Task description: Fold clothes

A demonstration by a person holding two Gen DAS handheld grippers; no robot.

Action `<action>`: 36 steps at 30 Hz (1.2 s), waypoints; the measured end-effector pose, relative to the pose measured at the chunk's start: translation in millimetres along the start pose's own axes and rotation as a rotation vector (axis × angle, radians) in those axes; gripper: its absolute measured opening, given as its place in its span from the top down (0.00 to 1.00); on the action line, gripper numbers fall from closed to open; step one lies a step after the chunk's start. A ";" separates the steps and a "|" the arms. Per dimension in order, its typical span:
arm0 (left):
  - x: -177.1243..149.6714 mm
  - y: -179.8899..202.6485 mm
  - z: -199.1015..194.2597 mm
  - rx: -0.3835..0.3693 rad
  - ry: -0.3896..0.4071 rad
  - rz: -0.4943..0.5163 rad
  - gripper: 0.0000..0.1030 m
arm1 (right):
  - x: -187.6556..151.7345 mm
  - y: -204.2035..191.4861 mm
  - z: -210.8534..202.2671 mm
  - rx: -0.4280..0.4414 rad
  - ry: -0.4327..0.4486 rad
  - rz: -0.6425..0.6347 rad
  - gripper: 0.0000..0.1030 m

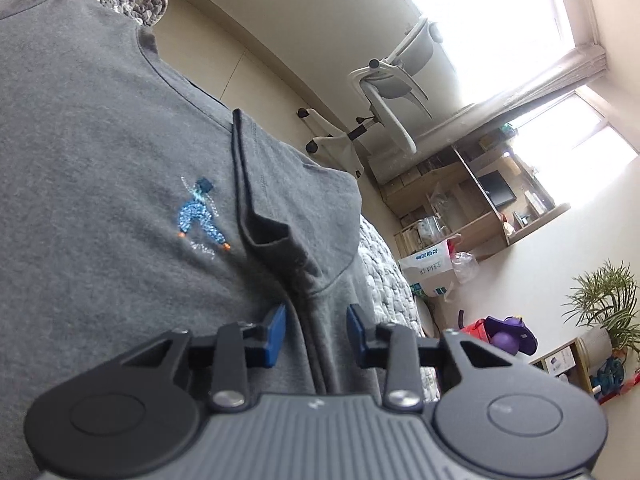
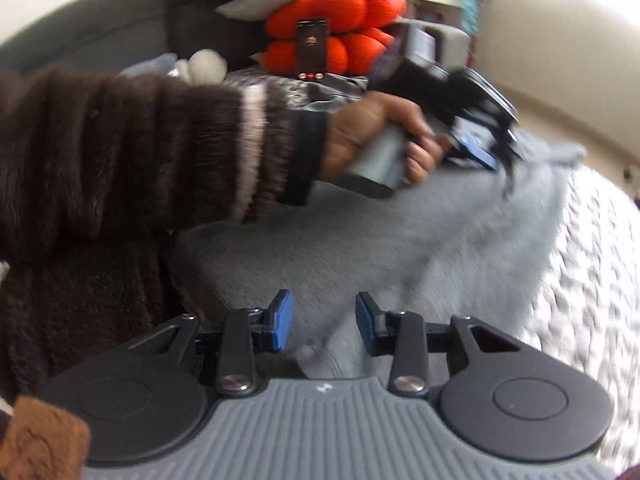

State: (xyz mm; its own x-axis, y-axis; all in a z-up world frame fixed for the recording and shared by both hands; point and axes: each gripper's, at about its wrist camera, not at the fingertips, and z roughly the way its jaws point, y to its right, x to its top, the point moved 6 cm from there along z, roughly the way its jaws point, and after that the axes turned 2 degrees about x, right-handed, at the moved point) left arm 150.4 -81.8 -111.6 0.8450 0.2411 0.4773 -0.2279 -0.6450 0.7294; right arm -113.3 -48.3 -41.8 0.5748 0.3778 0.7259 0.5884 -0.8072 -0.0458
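A grey T-shirt [image 1: 100,160] with a small blue embroidered figure [image 1: 202,216] lies spread on a white quilted cover [image 1: 384,276]; one sleeve [image 1: 296,200] is folded over its front. My left gripper [image 1: 316,332] hangs low over the shirt, its blue pads apart with a crease of the cloth running between them, not pinched. In the blurred right wrist view, my right gripper [image 2: 324,328] stands open over a near corner of the shirt [image 2: 360,240]. A hand [image 2: 372,136] in a brown fuzzy sleeve holds the left gripper [image 2: 492,156] at the shirt's far edge.
An orange cushion [image 2: 340,28] and a phone [image 2: 312,48] sit on a dark sofa [image 2: 120,16] behind the bed. Past the bed's edge are a white office chair [image 1: 384,92], wooden shelves [image 1: 472,200], bags [image 1: 428,268] and a potted plant [image 1: 604,304].
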 end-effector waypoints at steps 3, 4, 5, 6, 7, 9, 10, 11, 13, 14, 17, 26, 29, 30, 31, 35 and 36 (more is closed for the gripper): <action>-0.3 2.2 1.8 0.014 -0.001 0.006 0.72 | -2.8 0.8 13.9 -0.035 -0.059 0.008 0.62; -0.4 1.7 2.4 0.023 -0.002 0.007 0.77 | -5.7 2.3 17.0 -0.051 -0.078 0.012 0.62; -0.4 -0.3 3.0 0.039 -0.005 0.011 0.90 | -8.9 3.8 19.9 -0.068 -0.098 0.016 0.62; -0.2 -2.3 3.4 0.051 -0.008 0.014 0.96 | -12.9 7.0 18.8 -0.071 -0.104 0.034 0.67; 0.4 -3.9 2.9 0.054 -0.009 0.013 0.96 | -16.9 10.3 17.2 -0.073 -0.109 0.054 0.76; 2.6 -5.2 0.2 0.056 -0.009 0.004 0.97 | -18.5 12.3 14.5 -0.056 -0.104 0.093 0.92; 4.0 -5.2 -1.3 0.060 -0.009 0.002 0.97 | -19.0 13.6 12.4 -0.048 -0.102 0.110 0.95; 5.2 -4.4 -2.9 0.064 -0.007 0.004 0.97 | -21.0 15.2 7.9 -0.032 -0.098 0.132 0.95; 7.0 -2.1 -6.4 0.069 -0.002 0.012 0.97 | -20.6 19.6 -2.5 -0.005 -0.071 0.161 0.95; 8.1 -0.6 -7.6 0.074 0.002 0.018 1.00 | -20.2 21.8 -7.7 0.009 -0.057 0.176 0.95; 11.3 -0.6 -14.0 0.084 0.020 0.025 1.00 | -20.0 25.3 -22.1 0.048 -0.005 0.216 0.95; 24.4 -2.0 -26.8 0.072 0.024 -0.004 1.00 | -34.6 53.7 -55.1 0.095 0.047 0.328 0.95; 16.0 -1.5 -19.7 0.061 -0.050 -0.015 0.91 | -43.2 59.1 -53.4 0.068 0.007 0.324 0.88; 12.3 -0.6 -16.9 0.065 -0.071 -0.009 0.82 | -45.8 60.4 -52.6 0.056 -0.008 0.323 0.86; 9.1 0.8 -14.6 0.078 -0.080 0.005 0.79 | -47.6 60.8 -51.5 0.042 -0.019 0.319 0.86; 1.8 4.8 -7.7 0.097 -0.096 0.035 0.72 | -40.1 65.2 -50.8 0.017 -0.007 0.309 0.85; 1.0 5.3 -6.7 0.097 -0.096 0.036 0.71 | -36.3 64.7 -52.2 0.015 0.008 0.303 0.84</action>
State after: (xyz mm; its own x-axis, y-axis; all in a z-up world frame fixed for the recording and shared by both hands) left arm 146.7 -80.1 -104.0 0.8806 0.1496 0.4497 -0.2147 -0.7199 0.6600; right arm -125.8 -138.0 -35.3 0.7209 0.1173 0.6830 0.3996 -0.8756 -0.2714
